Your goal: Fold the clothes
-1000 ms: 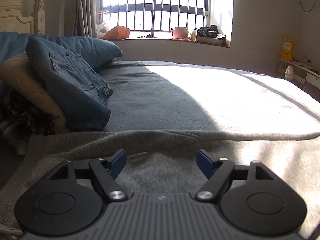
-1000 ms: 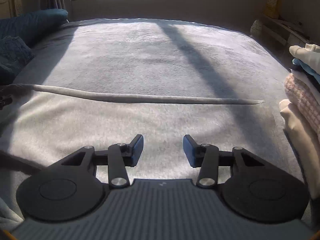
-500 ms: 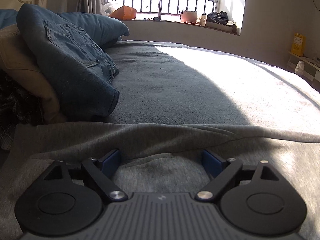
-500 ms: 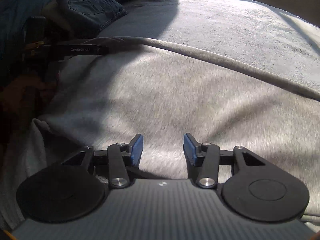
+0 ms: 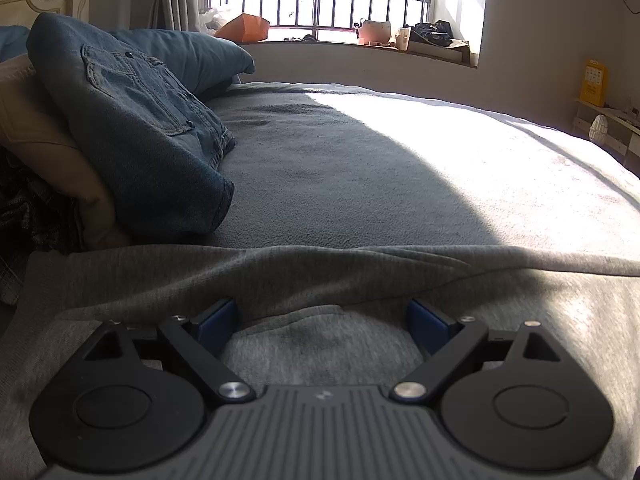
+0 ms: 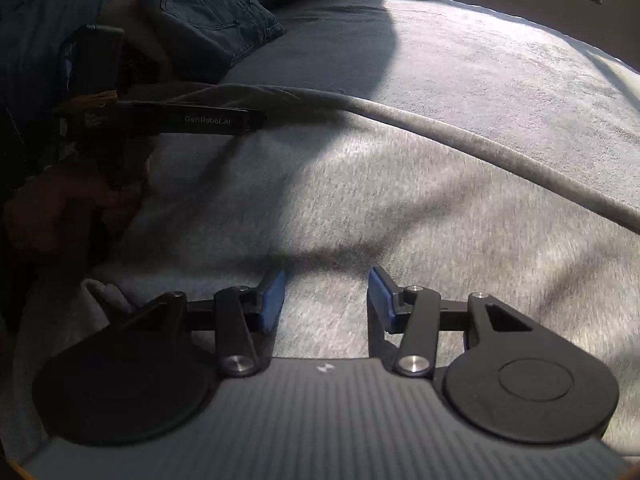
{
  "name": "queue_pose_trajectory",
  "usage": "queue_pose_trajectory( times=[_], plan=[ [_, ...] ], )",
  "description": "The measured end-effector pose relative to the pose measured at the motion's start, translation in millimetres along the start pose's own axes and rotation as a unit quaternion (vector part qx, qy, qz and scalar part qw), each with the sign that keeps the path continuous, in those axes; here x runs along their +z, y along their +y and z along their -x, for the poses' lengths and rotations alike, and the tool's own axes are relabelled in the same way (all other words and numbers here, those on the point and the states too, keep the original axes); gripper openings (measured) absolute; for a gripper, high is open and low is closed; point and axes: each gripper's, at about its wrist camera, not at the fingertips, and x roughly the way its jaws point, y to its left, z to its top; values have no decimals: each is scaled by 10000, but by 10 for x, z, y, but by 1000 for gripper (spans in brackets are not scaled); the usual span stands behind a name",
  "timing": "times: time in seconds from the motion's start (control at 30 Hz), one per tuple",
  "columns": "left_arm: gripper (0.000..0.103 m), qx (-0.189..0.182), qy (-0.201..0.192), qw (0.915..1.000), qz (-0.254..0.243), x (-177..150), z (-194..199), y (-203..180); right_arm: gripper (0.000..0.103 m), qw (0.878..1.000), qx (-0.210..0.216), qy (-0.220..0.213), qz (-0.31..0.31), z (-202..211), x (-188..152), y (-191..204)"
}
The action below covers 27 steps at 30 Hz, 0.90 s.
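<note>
A grey sweatshirt-like garment (image 5: 360,276) lies spread on the bed, its far folded edge running across both views (image 6: 480,148). My left gripper (image 5: 324,320) is low on the garment near that edge, jaws wide open, with a raised hump of grey cloth between the blue pads (image 5: 218,322); they do not visibly squeeze it. My right gripper (image 6: 326,300) hovers just above the flat middle of the garment, partly open with nothing between its fingers. The right wrist view also shows the left gripper (image 6: 256,118) from the side, held by a hand (image 6: 72,208).
Folded blue jeans (image 5: 140,132) lean on a beige garment (image 5: 44,140) and a blue pillow (image 5: 192,56) at the left. The grey bedspread (image 5: 380,168) stretches to a barred window with a cluttered sill (image 5: 372,34). A low shelf (image 5: 604,124) stands at the far right.
My left gripper has sunk forward onto the garment, and cloth has bunched between its pads. My right gripper swung left and tilted down; the clothes stack left its view and the left gripper entered.
</note>
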Motion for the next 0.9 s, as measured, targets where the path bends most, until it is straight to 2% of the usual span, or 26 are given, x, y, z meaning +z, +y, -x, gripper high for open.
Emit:
queue_pose_trajectory(
  times=[0.1,0.17,0.23,0.33,0.4,0.43,0.5,0.53,0.63,0.7,0.8,0.9],
  plan=[
    [93,62,-19,10000,-50,-11,2,-30,47,9992,-61,235,-331,315,-253,-295],
    [93,89,-19,9999,-75,-12,4,-42,46,9986,-267,86,-459,546,-265,-519],
    [93,102,-15,9999,-86,-13,5,-49,46,9963,-506,-281,-635,697,-154,-775],
    [93,117,-7,9999,-98,-9,7,-61,46,9921,-804,-646,-716,641,48,-1142],
    [93,115,-9,9999,-90,-11,10,-60,46,9902,-1101,-483,-706,439,60,-1374],
    [93,114,-10,9999,-85,-12,12,-59,46,9892,-1198,-264,-797,341,-16,-1509],
    [94,127,-9,9999,-94,-10,13,-64,46,9894,-1080,-243,-940,377,-311,-1680],
    [94,133,-9,9999,-99,-9,13,-65,46,9892,-1010,-299,-1017,460,-439,-1731],
    [94,140,-19,9998,-108,-13,13,-65,46,9847,-993,-106,-1426,839,-862,-1820],
    [94,150,-27,9998,-119,-17,14,-68,46,9837,-920,-141,-1541,1094,-1014,-1853],
    [94,164,-28,9998,-134,-17,14,-74,47,9760,-1126,-474,-1802,1381,-954,-2042],
    [94,171,-22,9998,-140,-15,14,-80,47,9596,-1523,-957,-2162,1426,-794,-2413]
  ],
)
